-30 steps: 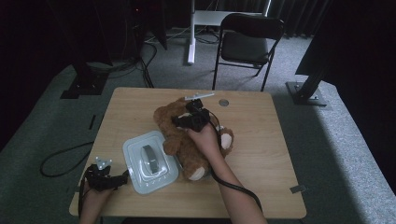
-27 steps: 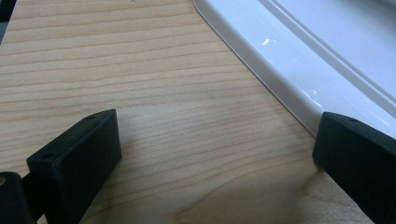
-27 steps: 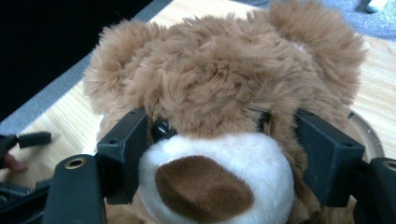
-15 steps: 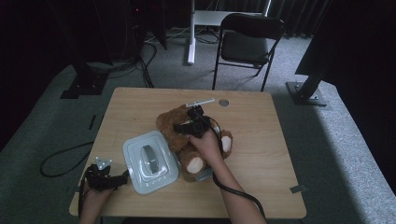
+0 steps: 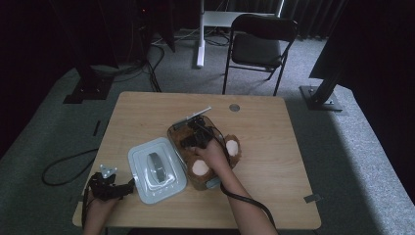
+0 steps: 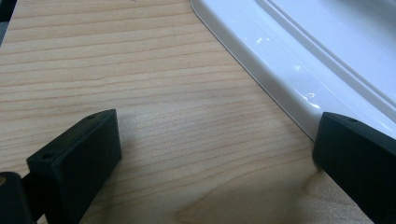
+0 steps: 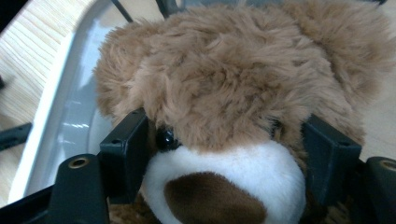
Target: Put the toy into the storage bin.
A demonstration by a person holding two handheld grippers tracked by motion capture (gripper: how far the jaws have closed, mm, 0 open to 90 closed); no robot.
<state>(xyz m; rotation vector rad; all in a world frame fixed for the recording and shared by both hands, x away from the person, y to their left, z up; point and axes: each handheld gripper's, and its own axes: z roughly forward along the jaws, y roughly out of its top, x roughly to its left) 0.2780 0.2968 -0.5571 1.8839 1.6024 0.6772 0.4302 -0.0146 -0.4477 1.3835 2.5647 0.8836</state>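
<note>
A brown teddy bear (image 5: 199, 168) with pale foot pads lies in a clear plastic container (image 5: 172, 133) at the table's middle. My right gripper (image 5: 193, 139) is above it, shut on the bear's head. In the right gripper view the two black jaws press into the fur on both sides of the bear's head (image 7: 233, 93), at eye level above the white muzzle, with the container's wall (image 7: 65, 107) behind at the left. My left gripper (image 5: 128, 185) rests at the front left corner, open. Its jaws (image 6: 215, 163) stand wide over bare wood beside the white lid (image 6: 299, 60).
The pale lid (image 5: 156, 169) lies flat, left of the container. A thin white strip (image 5: 195, 114) sticks out behind the container. A round grommet (image 5: 234, 107) sits near the table's far edge. A black chair (image 5: 262, 44) stands beyond the wooden table (image 5: 274, 161). Cables trail on the floor at the left.
My right gripper has come down with the bear, which now sits lower inside the container. The left gripper has stayed in place.
</note>
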